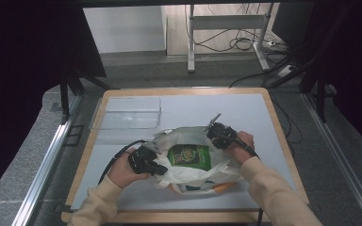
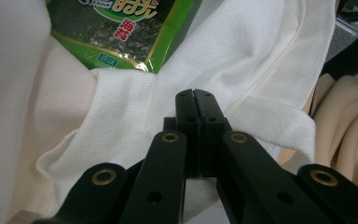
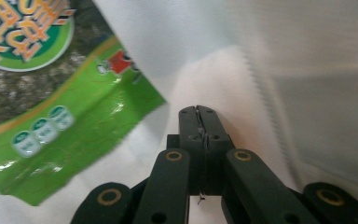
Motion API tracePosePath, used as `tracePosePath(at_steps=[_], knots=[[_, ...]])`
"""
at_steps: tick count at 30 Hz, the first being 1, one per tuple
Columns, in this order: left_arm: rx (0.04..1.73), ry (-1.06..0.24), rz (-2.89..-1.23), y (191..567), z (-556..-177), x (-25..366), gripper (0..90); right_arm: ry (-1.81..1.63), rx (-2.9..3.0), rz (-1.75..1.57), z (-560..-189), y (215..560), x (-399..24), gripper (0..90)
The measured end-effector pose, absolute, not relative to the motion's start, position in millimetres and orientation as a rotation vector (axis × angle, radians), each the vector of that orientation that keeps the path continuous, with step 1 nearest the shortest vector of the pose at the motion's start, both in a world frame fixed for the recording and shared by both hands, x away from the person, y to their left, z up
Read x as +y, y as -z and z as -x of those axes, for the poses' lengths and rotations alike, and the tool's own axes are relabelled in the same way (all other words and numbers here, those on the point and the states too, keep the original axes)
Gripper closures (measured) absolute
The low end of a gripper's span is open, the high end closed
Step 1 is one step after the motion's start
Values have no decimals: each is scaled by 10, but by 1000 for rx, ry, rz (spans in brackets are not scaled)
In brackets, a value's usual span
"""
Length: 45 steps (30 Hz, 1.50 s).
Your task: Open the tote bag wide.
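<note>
on the near half of the table (image 1: 264, 117), a white cloth bag (image 1: 188, 176) lies slumped with its mouth spread, and a green snack packet (image 1: 188, 155) rests inside the opening. the left gripper (image 1: 159, 168) sits at the bag's 9 o'clock edge, the right gripper (image 1: 210, 128) at about 1 o'clock, each held by a hand in a cream sleeve (image 1: 273, 193). a clear plastic tray (image 1: 127, 113) stands at the table's 11 o'clock, well apart from the bag.

the high view alone shows the tray, the table's wooden rim, the cables and a desk frame on the floor beyond. orange and teal patches show at the bag's near edge, too small to identify.

the left gripper view gives what the high view cannot: the left gripper (image 2: 195, 93) has its jaws pressed together, with a fold of the bag's white weave (image 2: 121, 107) lying at and under the tips; whether cloth is pinched between them i cannot tell. the packet (image 2: 121, 32) lies at 11 o'clock, cut off by the top edge.

the right gripper view shows the right gripper (image 3: 197, 110) likewise closed tight, white fabric (image 3: 261, 70) behind the tips, blurred; a grip on it cannot be confirmed. the packet (image 3: 51, 107) fills 9 to 11 o'clock.

the packet carries yellow and red east asian characters on a green oval over a dark speckled panel, with small round icons near one edge; latin letters at the top are cropped and unreadable.
</note>
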<state>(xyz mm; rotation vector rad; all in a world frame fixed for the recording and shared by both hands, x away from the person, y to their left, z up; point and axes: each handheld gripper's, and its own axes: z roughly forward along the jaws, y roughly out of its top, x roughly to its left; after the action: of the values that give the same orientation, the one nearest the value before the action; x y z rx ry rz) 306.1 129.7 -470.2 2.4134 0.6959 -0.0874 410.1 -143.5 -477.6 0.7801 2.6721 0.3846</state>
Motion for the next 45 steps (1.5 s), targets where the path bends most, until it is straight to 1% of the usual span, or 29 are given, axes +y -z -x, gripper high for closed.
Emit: tracePosePath(at_steps=[18, 21, 26, 30, 37, 40, 45], knots=[[698, 97, -2421, 4719, -3053, 1298, 899, -402, 2620, -842, -4210, 4730, -1518, 892], [700, 99, -2418, 4718, -3059, 1305, 898, -440, 2625, -824, -4119, 4659, -1481, 892], [703, 92, -2414, 4709, -3060, 1310, 899, -597, 2687, -722, -3855, 4475, -1350, 892], [703, 88, -2413, 4705, -3060, 1311, 899, -697, 2743, -673, -3659, 4421, -1220, 892], [708, 87, -2409, 4710, -3063, 1311, 898, -723, 2855, -532, -3312, 4520, -927, 891], [712, 87, -2412, 4718, -3065, 1312, 898, -713, 2876, -498, -3224, 4583, -852, 892], [711, 89, -2415, 4722, -3066, 1306, 898, -729, 2895, -513, -3170, 4624, -853, 892]])
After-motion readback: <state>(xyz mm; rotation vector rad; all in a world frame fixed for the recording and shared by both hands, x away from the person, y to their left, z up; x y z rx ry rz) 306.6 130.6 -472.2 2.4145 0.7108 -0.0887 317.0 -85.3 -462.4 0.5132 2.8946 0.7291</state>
